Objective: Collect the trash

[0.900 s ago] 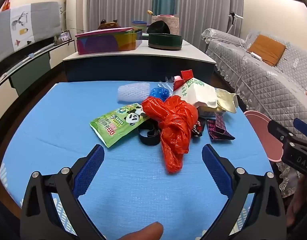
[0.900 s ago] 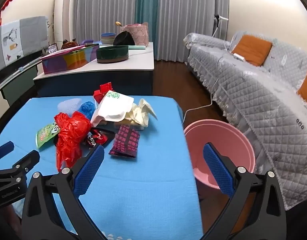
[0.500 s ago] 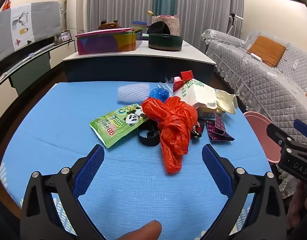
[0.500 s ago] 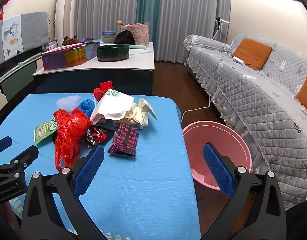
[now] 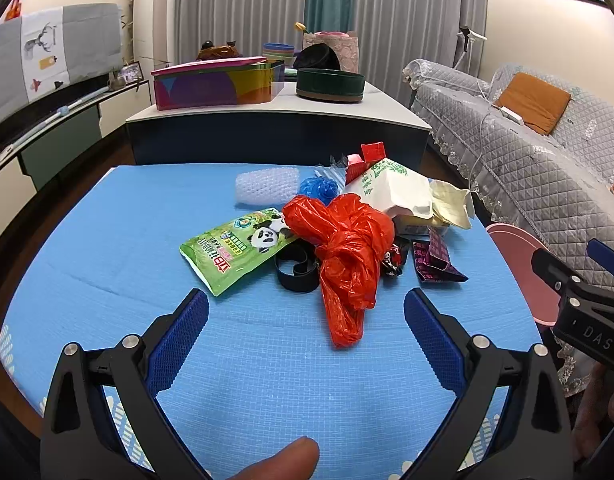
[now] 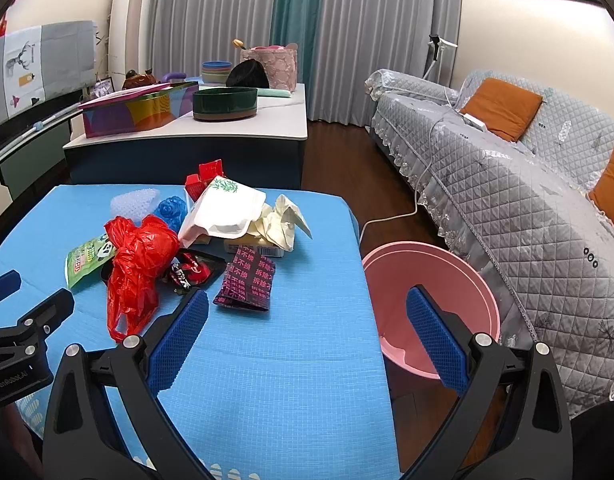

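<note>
A heap of trash lies on the blue table: a crumpled red plastic bag, a green panda wrapper, a black band, a dark purple wrapper, a white paper bag and a bubble-wrap roll. My left gripper hovers open just short of the red bag, nothing between its fingers. My right gripper is open over the table's right edge, with the purple wrapper ahead on the left and a pink bin on the floor to the right.
Behind the blue table stands a white-topped counter with a colourful box and a dark round tin. A grey quilted sofa runs along the right, close to the bin. A cable lies on the wooden floor.
The left gripper has stayed in place. The right gripper has drifted slightly, so the table and bin sit a little lower and nearer in its view. Nothing has been picked up.
</note>
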The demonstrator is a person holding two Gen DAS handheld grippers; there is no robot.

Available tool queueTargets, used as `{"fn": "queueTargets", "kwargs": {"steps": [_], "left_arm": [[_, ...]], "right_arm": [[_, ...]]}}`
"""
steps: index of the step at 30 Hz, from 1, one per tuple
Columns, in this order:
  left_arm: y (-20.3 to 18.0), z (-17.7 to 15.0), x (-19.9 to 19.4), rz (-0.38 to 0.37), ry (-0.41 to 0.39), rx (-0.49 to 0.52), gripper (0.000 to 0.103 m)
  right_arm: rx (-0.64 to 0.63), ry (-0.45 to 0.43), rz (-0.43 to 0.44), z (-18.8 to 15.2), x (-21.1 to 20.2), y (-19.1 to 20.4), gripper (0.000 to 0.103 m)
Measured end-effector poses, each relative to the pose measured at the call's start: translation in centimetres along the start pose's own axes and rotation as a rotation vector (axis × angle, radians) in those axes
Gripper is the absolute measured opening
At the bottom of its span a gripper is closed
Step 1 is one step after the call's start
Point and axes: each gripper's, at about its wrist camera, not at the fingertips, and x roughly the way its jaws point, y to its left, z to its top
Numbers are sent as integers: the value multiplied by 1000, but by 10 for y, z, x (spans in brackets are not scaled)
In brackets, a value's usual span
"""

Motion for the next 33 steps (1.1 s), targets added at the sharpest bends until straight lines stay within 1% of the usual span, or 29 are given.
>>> {"fn": "queueTargets", "kwargs": {"steps": [33], "left_arm": [[-1, -1, 0, 0, 0, 2, 95]], "right_arm": [[4, 1, -4, 1, -1, -2, 97]]}}
